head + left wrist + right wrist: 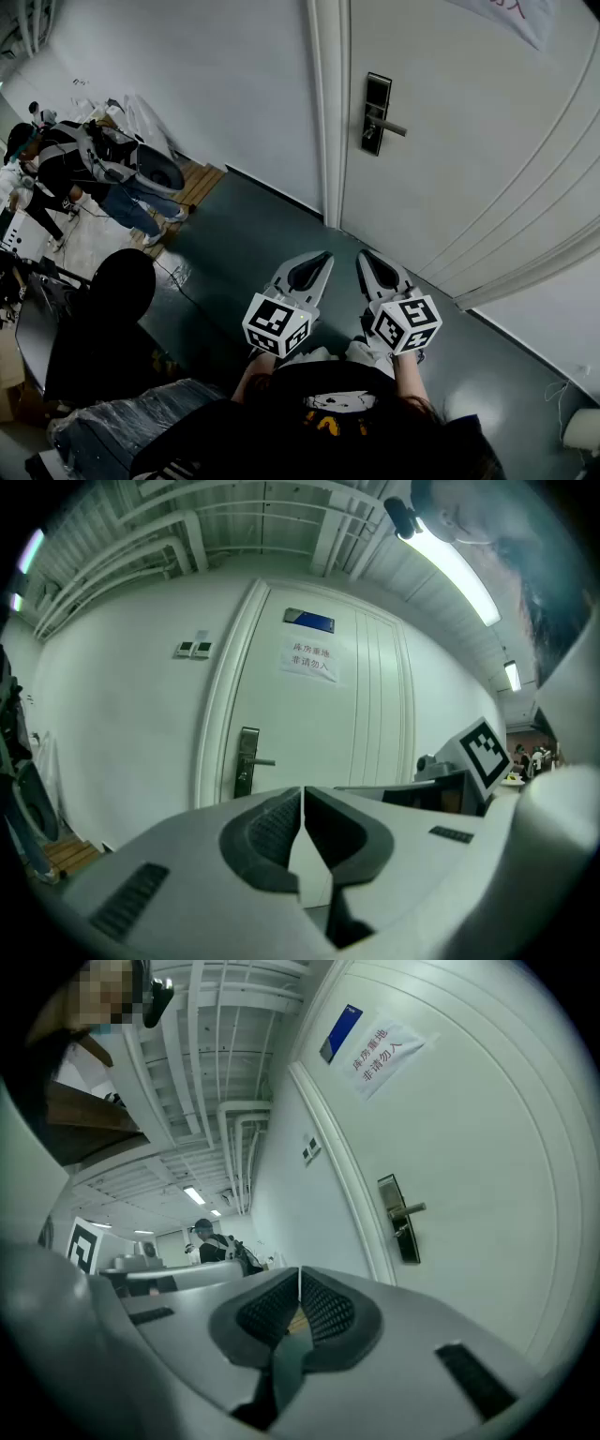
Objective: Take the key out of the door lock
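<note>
Nearest, the left gripper [317, 265] and right gripper [372, 267], each pressed together on nothing, are held side by side well short of the door lock [375, 114], evidently awaiting the approach; the key presumed there is too small to discern.

Left gripper [303, 791] closed (door lock [247, 761] ahead)

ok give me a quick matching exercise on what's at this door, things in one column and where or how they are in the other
Things:
1 door handle
2 paper notice
3 left gripper
4 blue sign

Place or state:
A shut, nothing in it
B white, on the door face
C just above the notice
D sticks out of the dark lock plate

Pairs: 1-D, 2-B, 3-A, 4-C
</note>
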The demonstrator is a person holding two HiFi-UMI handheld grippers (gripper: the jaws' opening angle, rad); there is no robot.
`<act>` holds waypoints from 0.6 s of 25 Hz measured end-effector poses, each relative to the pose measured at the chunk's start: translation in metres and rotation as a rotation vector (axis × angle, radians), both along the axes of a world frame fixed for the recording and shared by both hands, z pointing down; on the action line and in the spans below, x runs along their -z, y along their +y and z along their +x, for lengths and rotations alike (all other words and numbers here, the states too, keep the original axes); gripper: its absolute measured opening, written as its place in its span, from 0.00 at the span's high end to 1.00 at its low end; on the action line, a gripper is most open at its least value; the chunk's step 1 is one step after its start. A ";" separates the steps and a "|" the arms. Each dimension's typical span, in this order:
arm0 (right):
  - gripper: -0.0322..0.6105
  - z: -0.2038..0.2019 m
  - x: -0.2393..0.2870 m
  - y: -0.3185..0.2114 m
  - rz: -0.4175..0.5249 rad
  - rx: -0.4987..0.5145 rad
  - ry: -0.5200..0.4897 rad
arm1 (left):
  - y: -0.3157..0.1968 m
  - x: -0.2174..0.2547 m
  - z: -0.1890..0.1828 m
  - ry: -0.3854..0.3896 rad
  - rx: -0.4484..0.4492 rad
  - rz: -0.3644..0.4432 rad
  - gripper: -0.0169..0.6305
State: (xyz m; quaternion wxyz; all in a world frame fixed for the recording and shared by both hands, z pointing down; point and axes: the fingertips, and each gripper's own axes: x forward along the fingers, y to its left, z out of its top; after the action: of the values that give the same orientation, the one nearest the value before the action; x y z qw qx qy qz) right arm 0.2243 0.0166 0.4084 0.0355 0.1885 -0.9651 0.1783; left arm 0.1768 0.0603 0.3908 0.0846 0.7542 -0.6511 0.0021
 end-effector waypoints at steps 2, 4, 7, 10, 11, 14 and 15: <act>0.93 -0.003 0.000 0.006 0.002 -0.007 -0.007 | 0.007 -0.002 -0.002 0.002 -0.006 -0.003 0.95; 0.93 -0.007 0.001 0.010 0.002 -0.014 -0.019 | 0.013 -0.003 -0.004 0.003 -0.010 -0.003 0.95; 0.93 -0.013 0.001 0.018 0.005 -0.014 -0.028 | 0.021 -0.005 -0.010 0.006 -0.012 -0.001 0.95; 0.93 -0.017 0.001 0.026 0.006 -0.014 -0.028 | 0.031 -0.007 -0.011 0.009 -0.018 -0.001 0.95; 0.93 -0.017 0.000 0.028 0.005 -0.013 -0.029 | 0.034 -0.008 -0.010 0.012 -0.019 -0.002 0.95; 0.93 -0.021 -0.001 0.032 0.004 -0.001 -0.024 | 0.042 -0.013 -0.011 0.025 -0.010 -0.004 0.95; 0.93 -0.023 -0.002 0.032 0.004 0.004 -0.020 | 0.044 -0.014 -0.012 0.028 -0.005 -0.006 0.95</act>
State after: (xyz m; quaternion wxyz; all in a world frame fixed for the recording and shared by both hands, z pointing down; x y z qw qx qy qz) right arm 0.2018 0.0491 0.4106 0.0261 0.1847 -0.9661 0.1782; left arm 0.1645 0.1040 0.4050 0.0961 0.7555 -0.6480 -0.0063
